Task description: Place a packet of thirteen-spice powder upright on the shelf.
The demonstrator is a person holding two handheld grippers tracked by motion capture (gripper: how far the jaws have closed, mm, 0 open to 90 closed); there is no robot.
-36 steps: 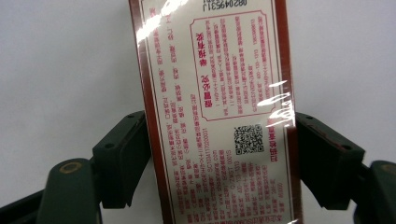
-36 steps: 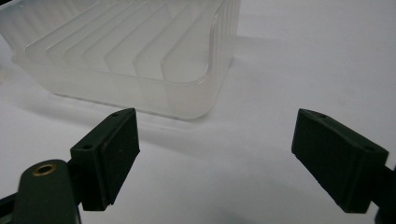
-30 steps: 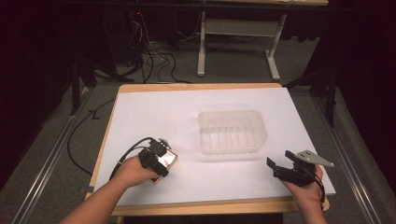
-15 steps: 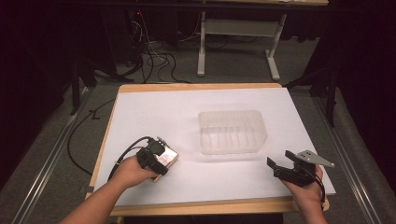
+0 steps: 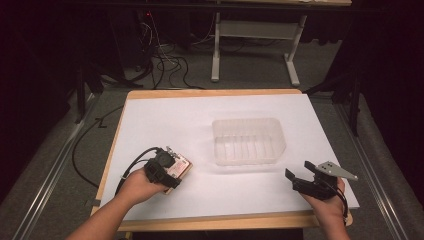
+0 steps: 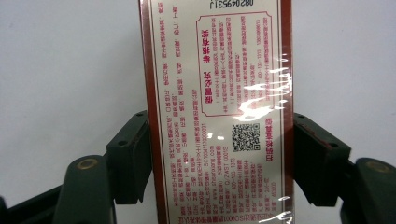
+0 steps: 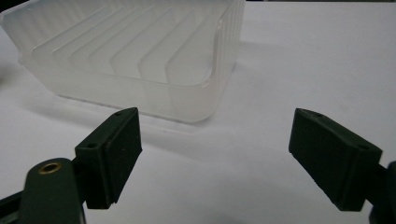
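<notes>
- The packet (image 6: 217, 112) is a flat, oblong pack sealed in glossy clear film that throws white glare. Its broad face is cream with a dark red-brown border along both long edges, covered in small red print, a framed red text block and a black QR code.
- It lies flat on the white table sheet near the front left, well apart from the clear tub; in the high view the packet (image 5: 179, 166) shows as a pale tan slab partly under the gripper.
- In the left gripper view the print reads upside down, and both black pads press on its long edges.
</notes>
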